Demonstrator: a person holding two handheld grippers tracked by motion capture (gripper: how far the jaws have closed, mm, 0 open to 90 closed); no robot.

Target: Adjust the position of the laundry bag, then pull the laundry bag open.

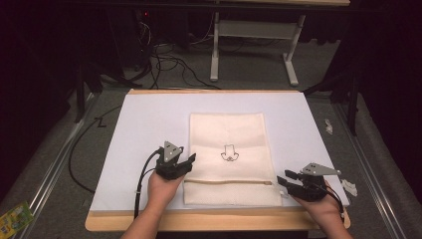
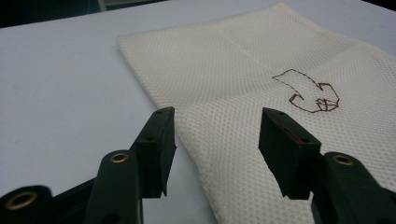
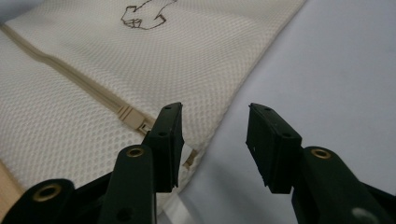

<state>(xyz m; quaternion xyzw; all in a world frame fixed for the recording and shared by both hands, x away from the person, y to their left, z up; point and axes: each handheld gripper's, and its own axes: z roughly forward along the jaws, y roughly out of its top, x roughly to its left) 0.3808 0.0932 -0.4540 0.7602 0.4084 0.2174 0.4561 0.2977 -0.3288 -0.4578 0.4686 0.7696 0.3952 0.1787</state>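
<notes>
From the high view, a cream mesh laundry bag (image 1: 229,157) lies flat on the white sheet that covers the bench (image 1: 139,124), a little toward the person's side of the sheet's middle. A small dark outline drawing (image 1: 229,153) sits near the bag's centre, and a zipper (image 1: 229,182) runs across the bag close to its near edge. The left tool (image 1: 186,160) hovers just beside the bag's left edge, a little above the zipper line, held in the left hand (image 1: 161,186). The right tool (image 1: 283,178) sits at the bag's right edge, level with the zipper's end, held in the right hand (image 1: 323,206).

In the left gripper view, the left tool (image 2: 217,130) has its jaws spread wide, nothing between them; they straddle the bag's (image 2: 243,93) left edge, with the drawing (image 2: 308,91) beyond.

In the right gripper view, the right tool (image 3: 215,130) is likewise spread and empty, over the bag's (image 3: 154,60) right edge. The zipper's (image 3: 79,77) end lies just beside its left jaw.
</notes>
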